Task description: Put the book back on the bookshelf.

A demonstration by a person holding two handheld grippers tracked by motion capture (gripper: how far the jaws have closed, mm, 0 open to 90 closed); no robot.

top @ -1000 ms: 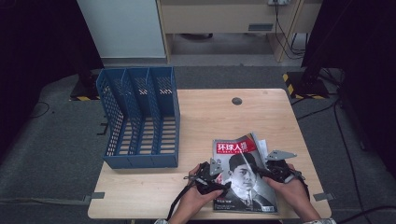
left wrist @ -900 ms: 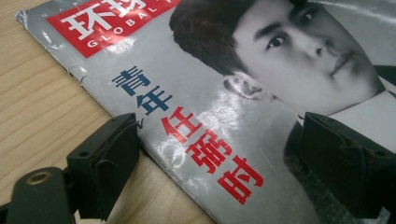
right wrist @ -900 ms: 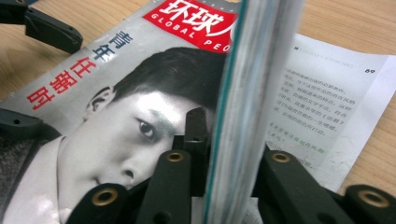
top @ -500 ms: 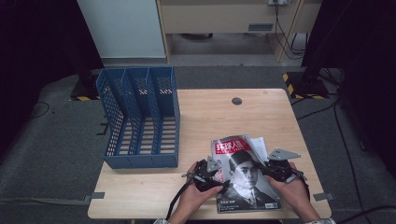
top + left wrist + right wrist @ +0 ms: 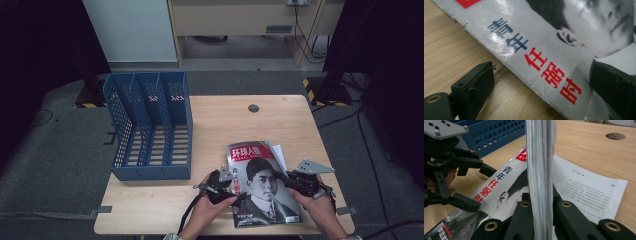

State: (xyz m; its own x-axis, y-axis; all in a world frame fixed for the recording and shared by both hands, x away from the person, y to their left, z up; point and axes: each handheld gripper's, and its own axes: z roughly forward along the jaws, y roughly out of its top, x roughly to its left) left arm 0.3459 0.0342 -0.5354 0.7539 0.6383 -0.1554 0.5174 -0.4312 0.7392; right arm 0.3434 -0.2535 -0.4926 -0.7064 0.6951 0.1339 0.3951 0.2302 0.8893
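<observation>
With the right gripper clamped on the magazine's right edge at the table's five o'clock corner, the left gripper, jaws wide astride the spine, should close squarely before both lift toward the rack at ten o'clock.

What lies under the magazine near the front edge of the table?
A printed white sheet sticks out from beneath the magazine, lying flat on the wooden table. How far the sheet runs under the cover, and anything else beneath, is hidden.
</observation>
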